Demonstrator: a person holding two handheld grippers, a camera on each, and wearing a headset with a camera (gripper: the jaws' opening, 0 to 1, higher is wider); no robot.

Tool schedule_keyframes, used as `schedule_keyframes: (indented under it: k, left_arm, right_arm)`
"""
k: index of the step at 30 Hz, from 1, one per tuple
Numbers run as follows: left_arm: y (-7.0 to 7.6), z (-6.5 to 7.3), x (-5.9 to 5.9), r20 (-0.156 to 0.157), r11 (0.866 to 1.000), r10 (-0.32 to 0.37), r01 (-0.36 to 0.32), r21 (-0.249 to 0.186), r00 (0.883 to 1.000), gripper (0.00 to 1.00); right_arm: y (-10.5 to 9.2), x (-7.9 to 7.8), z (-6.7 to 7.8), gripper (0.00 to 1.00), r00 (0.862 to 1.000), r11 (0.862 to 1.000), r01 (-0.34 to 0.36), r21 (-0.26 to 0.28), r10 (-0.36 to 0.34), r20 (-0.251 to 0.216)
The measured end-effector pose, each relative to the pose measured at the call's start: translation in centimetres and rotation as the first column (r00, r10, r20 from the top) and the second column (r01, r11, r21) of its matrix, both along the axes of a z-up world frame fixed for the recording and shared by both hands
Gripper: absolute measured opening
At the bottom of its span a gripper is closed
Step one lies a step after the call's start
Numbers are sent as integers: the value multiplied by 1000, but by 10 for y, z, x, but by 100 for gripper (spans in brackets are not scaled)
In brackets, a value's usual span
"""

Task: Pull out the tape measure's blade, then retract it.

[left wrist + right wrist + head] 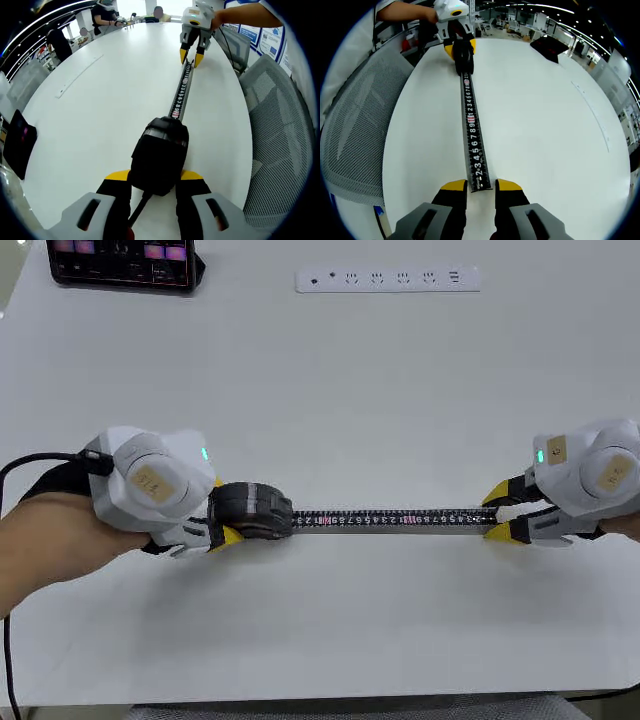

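One tape measure (250, 511) sits on the counter (330, 390), its hard case clamped in the left gripper's (224, 512) fingers, its single blade (395, 518) drawn out flat to the right gripper (497, 512), whose fingers pinch the tip. The thin steel looks springy and slick, so the end hook seems the place to hold it

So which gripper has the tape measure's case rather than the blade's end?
The left gripper, on the head view's left: its jaws clamp the black case, while the right gripper closes on the tip of the blade.
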State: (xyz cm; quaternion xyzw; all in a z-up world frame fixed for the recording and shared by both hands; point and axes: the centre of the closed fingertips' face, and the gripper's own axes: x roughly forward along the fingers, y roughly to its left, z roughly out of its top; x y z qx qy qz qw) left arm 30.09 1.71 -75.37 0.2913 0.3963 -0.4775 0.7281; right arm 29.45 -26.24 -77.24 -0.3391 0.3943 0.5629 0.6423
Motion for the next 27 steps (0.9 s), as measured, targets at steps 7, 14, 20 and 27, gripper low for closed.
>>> schedule_keyframes:
  k: [7, 14, 20, 27]
  left_arm:
    - [4, -1, -3, -3, 1000, 0, 1, 6, 1000, 34]
    - [2, 2, -2, -2, 1000, 7, -7, -11, 1000, 35]
    - [0, 3, -2, -5, 1000, 15, -15, -24, 1000, 39]
    - [1, 8, -1, -1, 998, 38, -38, -45, 999, 40]
  right_arm:
    - [2, -3, 0, 20, 1000, 1000, 13, 8, -12, -15]
    - [9, -7, 3, 24, 997, 997, 64, 51, -61, -56]
    - [11, -6, 3, 27, 997, 996, 66, 56, -63, -43]
    - [14, -3, 9, 28, 996, 993, 90, 80, -88, -25]
